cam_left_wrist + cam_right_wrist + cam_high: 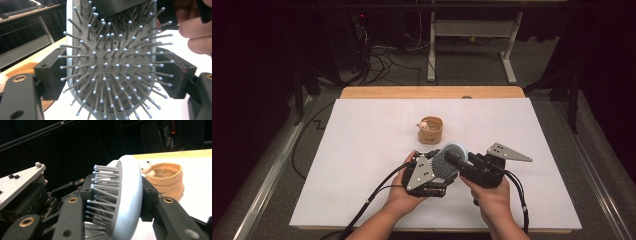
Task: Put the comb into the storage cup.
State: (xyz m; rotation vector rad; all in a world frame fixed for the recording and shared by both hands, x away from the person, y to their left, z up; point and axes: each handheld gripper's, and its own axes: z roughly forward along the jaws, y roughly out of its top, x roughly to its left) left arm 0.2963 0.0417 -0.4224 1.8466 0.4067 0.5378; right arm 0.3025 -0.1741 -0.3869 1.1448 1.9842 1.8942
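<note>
A: Where's the hairbrush?

B: Low centre of the high view, the pale blue-grey hairbrush (452, 159) is held up off the white table (362, 150) between both hands. In the left gripper view its bristle face (112, 67) covers the middle of the frame, grey pins with round tips pointing at the camera.

A: And the grippers?

B: The left gripper (432, 172) is clenched on the brush head: in its own view a black jaw pad presses each edge, one at mid left, one at mid right. The right gripper (462, 165) also grasps the brush; in the right gripper view the brush (125, 197) stands edge-on in the centre, one jaw against its smooth back at the right, the other on the bristle side at the left.

A: The hands?

B: The left hand (404, 195) and right hand (492, 197) come up from the bottom edge, cables trailing back. Fingers (197, 32) show at the upper right of the left gripper view.

A: Anything else?

B: A small tan pouch (430, 130) stands just above the brush, near the table's centre, with a little white figure (424, 124) at its left rim. It sits at the right in the right gripper view (166, 181). Beyond the table's top edge are a dark floor, cables (382, 60) and a white desk frame (472, 45).
</note>
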